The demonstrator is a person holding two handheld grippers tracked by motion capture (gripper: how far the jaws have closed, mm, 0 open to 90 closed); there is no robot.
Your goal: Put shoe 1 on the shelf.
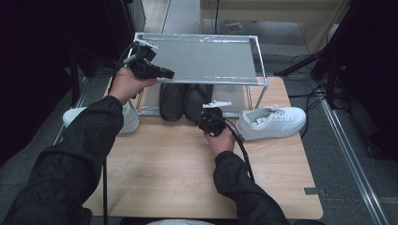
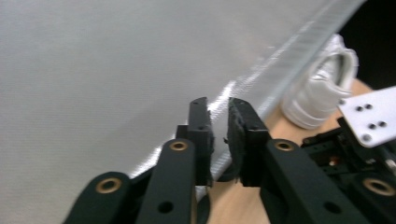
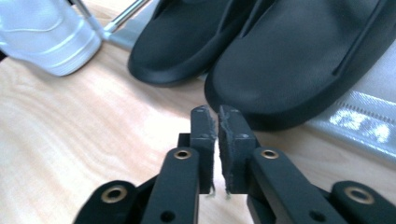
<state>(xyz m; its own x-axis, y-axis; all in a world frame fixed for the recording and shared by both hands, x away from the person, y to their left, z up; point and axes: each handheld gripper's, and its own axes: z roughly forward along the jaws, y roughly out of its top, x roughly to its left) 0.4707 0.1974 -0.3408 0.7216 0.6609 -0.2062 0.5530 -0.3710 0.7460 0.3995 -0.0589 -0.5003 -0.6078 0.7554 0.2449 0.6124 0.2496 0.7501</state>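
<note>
Metal rack [image 1: 260, 70] at the bench's [image 1: 178, 164] far edge — top shelf bare, lower shelf holds a pair of black slippers [image 1: 184, 101], toes toward the person. Right gripper [image 3: 218, 122] just in front of the slipper toes, jaws a narrow slit, nothing between. Left gripper [image 2: 218, 122] over the top shelf's front rail — narrow gap, empty. White sneaker [image 1: 271, 123] right of the rack, another [image 1: 127, 119] left.
</note>
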